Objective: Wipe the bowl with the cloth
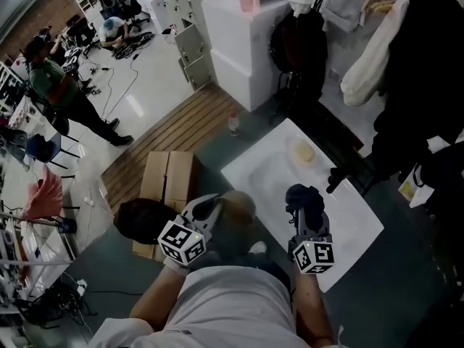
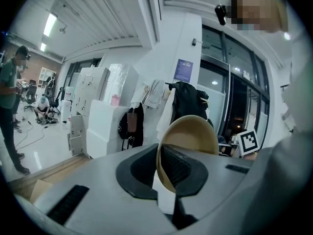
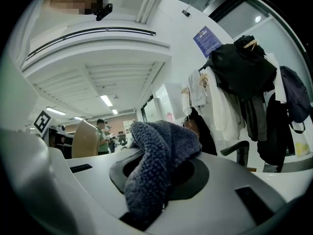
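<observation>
A tan bowl (image 1: 238, 204) is held up off the white table (image 1: 362, 230), tilted on edge, with my left gripper (image 1: 214, 207) shut on its rim. In the left gripper view the bowl (image 2: 188, 136) stands upright between the jaws (image 2: 164, 168). My right gripper (image 1: 306, 212) is shut on a dark blue cloth (image 1: 304, 198), held above the table to the right of the bowl, apart from it. In the right gripper view the cloth (image 3: 156, 165) bulges out of the jaws and the bowl (image 3: 84, 138) shows at the left.
A pale yellow object (image 1: 302, 151) lies on the table's far part. A black faucet-like fixture (image 1: 339, 176) stands at the table's right edge. Cardboard boxes (image 1: 167, 180) and a dark bag (image 1: 141, 220) sit on the floor left of the table. Coats hang at the back right.
</observation>
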Available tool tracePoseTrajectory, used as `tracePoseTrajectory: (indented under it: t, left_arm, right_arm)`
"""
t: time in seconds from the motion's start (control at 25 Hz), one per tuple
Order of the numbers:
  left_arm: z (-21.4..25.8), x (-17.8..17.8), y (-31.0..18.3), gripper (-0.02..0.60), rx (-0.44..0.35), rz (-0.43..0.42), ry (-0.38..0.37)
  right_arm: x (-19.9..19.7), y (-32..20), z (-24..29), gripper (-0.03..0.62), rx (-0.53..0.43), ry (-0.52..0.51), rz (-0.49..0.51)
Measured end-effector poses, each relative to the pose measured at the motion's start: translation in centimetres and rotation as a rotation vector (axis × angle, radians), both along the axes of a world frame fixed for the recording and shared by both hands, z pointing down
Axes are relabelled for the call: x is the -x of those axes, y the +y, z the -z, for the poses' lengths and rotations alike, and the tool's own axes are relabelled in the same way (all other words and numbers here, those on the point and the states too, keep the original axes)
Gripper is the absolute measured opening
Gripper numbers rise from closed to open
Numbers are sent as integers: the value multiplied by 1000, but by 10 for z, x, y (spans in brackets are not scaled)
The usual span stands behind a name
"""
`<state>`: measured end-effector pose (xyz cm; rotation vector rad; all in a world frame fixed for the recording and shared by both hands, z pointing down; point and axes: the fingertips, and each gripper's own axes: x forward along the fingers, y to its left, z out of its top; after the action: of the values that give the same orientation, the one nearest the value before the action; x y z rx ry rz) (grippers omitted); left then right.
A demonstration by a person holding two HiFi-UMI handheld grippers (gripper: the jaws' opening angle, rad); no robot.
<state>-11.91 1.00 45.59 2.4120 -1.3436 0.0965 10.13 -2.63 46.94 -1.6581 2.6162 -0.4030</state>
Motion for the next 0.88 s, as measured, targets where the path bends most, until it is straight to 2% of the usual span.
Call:
tracePoseTrajectory:
  t: [0.28, 0.52, 0.72, 0.88]
  left_arm:
    - [12, -31, -25, 18, -1, -31, -27]
    - [22, -49, -47, 18, -11, -98, -14]
    - [26, -60, -67, 18, -19, -180, 9]
    - [18, -71, -89, 18, 3, -244, 39]
  right_arm:
    - [-17, -18, 3, 63, -9, -26, 1]
    - [-13, -22, 11, 62, -26, -19, -16]
    - [-2, -19, 24, 62, -65, 36, -28]
    - [5, -17, 31, 63, -78, 104, -48]
